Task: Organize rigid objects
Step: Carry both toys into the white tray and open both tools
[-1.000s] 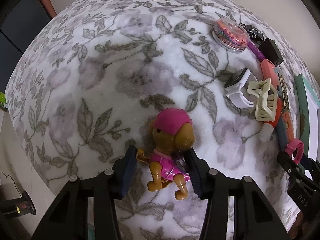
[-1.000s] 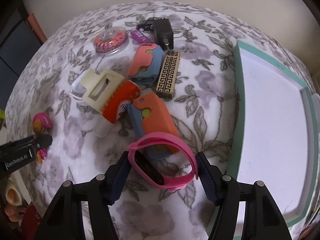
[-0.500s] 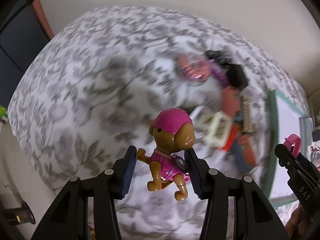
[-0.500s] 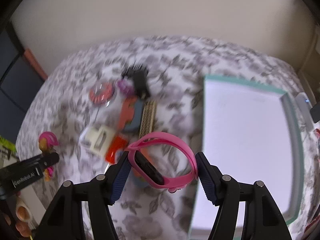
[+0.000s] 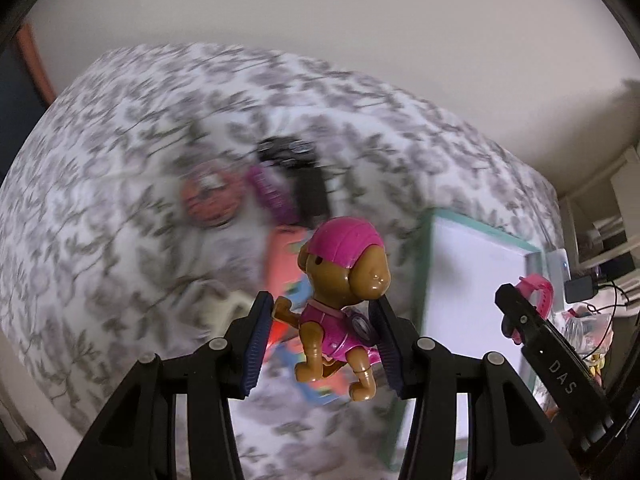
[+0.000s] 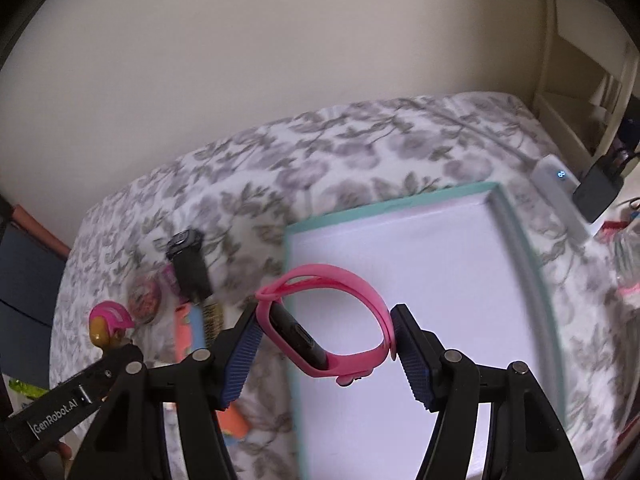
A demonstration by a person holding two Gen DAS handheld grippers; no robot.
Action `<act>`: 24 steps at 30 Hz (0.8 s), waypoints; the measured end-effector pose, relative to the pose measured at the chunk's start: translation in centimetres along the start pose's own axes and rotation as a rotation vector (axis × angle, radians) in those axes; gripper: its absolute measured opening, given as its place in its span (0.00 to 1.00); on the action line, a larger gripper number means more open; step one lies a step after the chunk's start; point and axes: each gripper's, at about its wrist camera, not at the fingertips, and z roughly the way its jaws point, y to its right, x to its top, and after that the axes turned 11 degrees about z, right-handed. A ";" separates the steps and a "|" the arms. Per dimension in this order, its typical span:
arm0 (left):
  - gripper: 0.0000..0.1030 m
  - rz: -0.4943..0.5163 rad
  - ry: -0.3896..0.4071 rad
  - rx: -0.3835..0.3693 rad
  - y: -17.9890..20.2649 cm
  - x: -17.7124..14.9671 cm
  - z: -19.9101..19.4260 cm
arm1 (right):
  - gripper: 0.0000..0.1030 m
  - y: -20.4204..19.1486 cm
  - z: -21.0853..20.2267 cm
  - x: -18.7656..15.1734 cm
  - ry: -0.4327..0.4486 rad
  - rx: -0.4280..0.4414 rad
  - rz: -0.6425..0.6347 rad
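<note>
My left gripper (image 5: 322,340) is shut on a brown toy dog (image 5: 340,300) with a pink cap and pink outfit, held in the air above the floral bedspread (image 5: 120,160). My right gripper (image 6: 324,344) is shut on a pink fitness band (image 6: 352,360) with a black face, held over the left rim of a white tray with a teal border (image 6: 500,196). In the left wrist view the right gripper (image 5: 528,320) and the band (image 5: 540,292) appear at the right, over the tray (image 5: 430,264). The toy dog (image 6: 108,322) shows at the left of the right wrist view.
A blurred heap lies left of the tray: a round orange case (image 6: 144,300), a black charger (image 6: 188,260), a purple item (image 5: 272,192), orange-and-blue cases (image 6: 188,328). A white power bank (image 6: 560,196) and black adapter (image 6: 598,192) sit beyond the tray. A beige wall is behind the bed.
Both grippers have lifted their objects off the bedspread and carried them right toward the tray. The dog left the cloth; the band now hangs over the tray's rim.
</note>
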 end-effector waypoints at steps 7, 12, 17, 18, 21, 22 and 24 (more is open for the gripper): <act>0.50 0.060 0.006 -0.060 5.3 1.7 1.7 | 0.66 4.5 -0.1 3.2 -0.013 -0.068 0.061; 0.50 0.102 -0.010 -0.091 8.6 2.2 3.2 | 0.66 6.9 -0.7 4.7 0.004 -0.120 0.056; 0.50 0.156 -0.011 -0.076 11.0 2.8 4.4 | 0.66 8.2 -1.5 5.9 0.040 -0.140 0.040; 0.50 0.161 -0.016 -0.081 11.3 2.9 4.7 | 0.66 8.4 -1.4 6.0 0.039 -0.136 0.035; 0.50 0.171 -0.029 -0.085 12.0 3.0 5.9 | 0.66 8.9 -0.7 6.3 0.032 -0.138 0.030; 0.50 0.175 -0.033 -0.085 12.2 3.0 6.2 | 0.66 9.0 -0.4 6.3 0.029 -0.138 0.029; 0.50 0.181 -0.040 -0.091 12.5 2.9 7.2 | 0.66 9.1 0.4 6.2 0.012 -0.132 0.026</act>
